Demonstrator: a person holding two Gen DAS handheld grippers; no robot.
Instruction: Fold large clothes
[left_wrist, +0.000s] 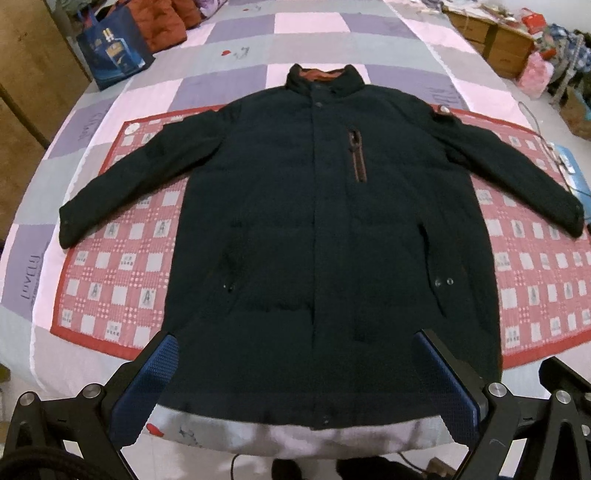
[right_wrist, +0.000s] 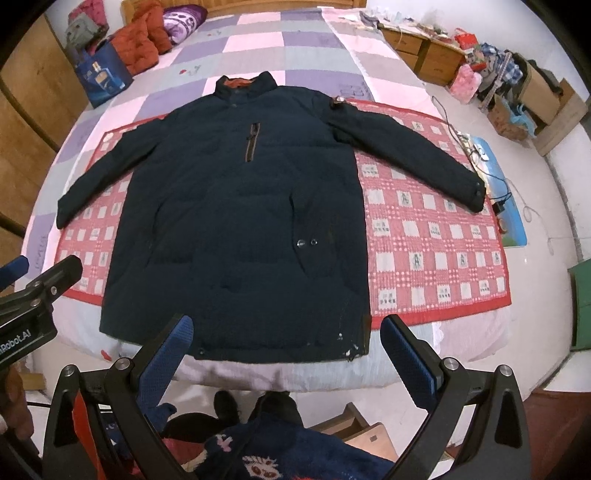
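— Coat first: where does it lie?

— Front up on the bed (right_wrist: 258, 40), a dark navy jacket (right_wrist: 240, 229) spread flat with both sleeves out to the sides. Its collar (right_wrist: 245, 84), lined in orange, points toward the far end; its hem (right_wrist: 280, 356) reaches the near edge of the mattress. Most of the body rests on a red checked mat (right_wrist: 436, 236), which in turn lies on a quilt (right_wrist: 314, 40) of purple, pink and grey squares.

— And the left gripper (left_wrist: 295, 384)?

— Spread wide. Its blue-padded fingers (left_wrist: 147, 391) stand apart over the lower part of the jacket, near the hem. Whether they touch the fabric, I cannot tell.

— The right gripper (right_wrist: 288, 362)?

— Also spread, nothing between its fingers. It sits at the near edge of the bed, over the hem, closer to the jacket's corner with the pale specks. In its view the left gripper shows at the left border.

— Any details on the jacket?

— A chest pocket zip (left_wrist: 357, 157) edged in orange-brown, a round patch (left_wrist: 441, 110) on one shoulder, and two snaps (right_wrist: 307, 242) by a side pocket.

— What else is around?

— A blue shopping bag (right_wrist: 103, 79) and orange cushions (right_wrist: 142, 42) at the far left of the bed, wooden drawers (right_wrist: 424, 50) at the far right, and a cable (right_wrist: 465, 144) running along the mat's right side.
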